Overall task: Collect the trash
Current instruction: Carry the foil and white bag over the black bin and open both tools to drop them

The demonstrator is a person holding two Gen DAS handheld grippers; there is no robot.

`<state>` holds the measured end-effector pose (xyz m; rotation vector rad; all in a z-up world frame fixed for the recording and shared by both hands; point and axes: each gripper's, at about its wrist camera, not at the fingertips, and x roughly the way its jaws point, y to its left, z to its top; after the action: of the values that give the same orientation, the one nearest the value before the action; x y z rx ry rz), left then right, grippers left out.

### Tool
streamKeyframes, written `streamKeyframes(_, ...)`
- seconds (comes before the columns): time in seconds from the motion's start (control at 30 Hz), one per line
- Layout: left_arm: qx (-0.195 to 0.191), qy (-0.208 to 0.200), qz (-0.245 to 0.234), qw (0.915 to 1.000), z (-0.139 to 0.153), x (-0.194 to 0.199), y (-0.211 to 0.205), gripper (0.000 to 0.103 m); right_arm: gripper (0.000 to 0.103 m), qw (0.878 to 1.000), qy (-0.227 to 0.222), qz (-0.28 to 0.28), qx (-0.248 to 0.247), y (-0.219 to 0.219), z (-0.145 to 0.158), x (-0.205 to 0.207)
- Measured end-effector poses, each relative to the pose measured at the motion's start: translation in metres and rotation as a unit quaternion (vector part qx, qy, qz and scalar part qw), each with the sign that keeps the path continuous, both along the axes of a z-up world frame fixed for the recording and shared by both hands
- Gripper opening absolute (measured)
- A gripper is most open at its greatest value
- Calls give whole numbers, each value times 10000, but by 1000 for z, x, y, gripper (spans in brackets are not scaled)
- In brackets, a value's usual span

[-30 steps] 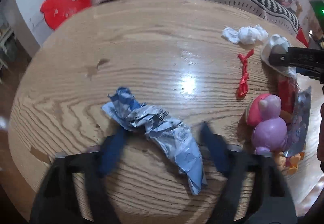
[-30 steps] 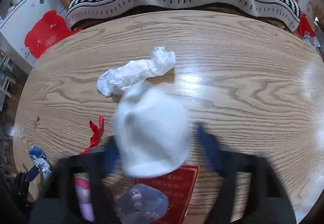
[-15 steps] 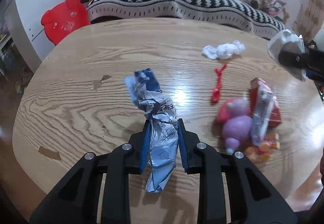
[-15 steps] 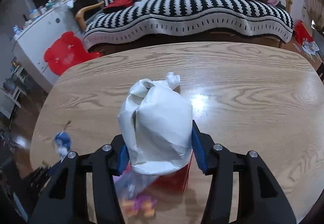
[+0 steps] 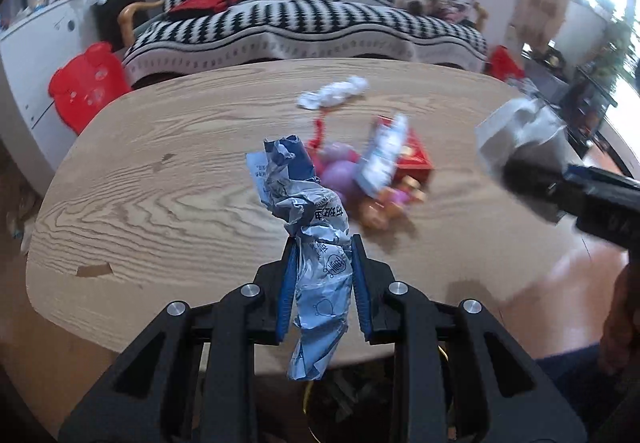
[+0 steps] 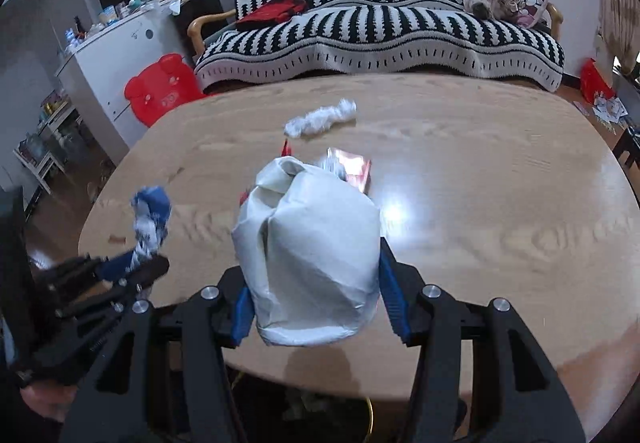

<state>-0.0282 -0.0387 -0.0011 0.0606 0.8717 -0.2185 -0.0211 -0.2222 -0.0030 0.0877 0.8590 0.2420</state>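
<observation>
My left gripper (image 5: 322, 263) is shut on a crumpled blue and silver wrapper (image 5: 316, 243) and holds it above the near edge of the wooden table (image 5: 160, 183). My right gripper (image 6: 316, 279) is shut on a crumpled white paper cup (image 6: 312, 255), also raised over the near edge. The cup shows at the right of the left wrist view (image 5: 516, 147), and the wrapper at the left of the right wrist view (image 6: 150, 219). A twisted white tissue (image 5: 334, 93) and a red ribbon scrap (image 5: 318, 129) lie on the table.
A pink and purple toy (image 5: 340, 175), a red packet (image 5: 414, 155) and a foil packet (image 5: 382, 155) lie mid-table. A striped sofa (image 6: 380, 31) stands behind, a red stool (image 6: 160, 87) at the left. A dark bin with a yellow rim (image 5: 332, 403) shows below the table edge.
Both grippers closed on their items, lifted them off the table and drew back toward the near edge. The table now looks farther away in both views.
</observation>
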Motion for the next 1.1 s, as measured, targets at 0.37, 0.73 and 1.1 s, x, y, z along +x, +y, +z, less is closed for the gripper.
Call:
streamKeyframes(0.37, -105, 321, -243, 9991, -33, -75, -6, 25, 54, 9997, 151, -94, 180, 1, -28, -85)
streamKeyframes(0.73, -148, 903, -297, 9954, -83, -134, 8, 25, 54, 9929, 1043, -131, 556, 0, -91, -148)
streamKeyframes(1.1, -283, 1503, -538, 9868, -109, -130, -10, 25, 54, 9859, 1599, -145, 471, 6, -117, -138)
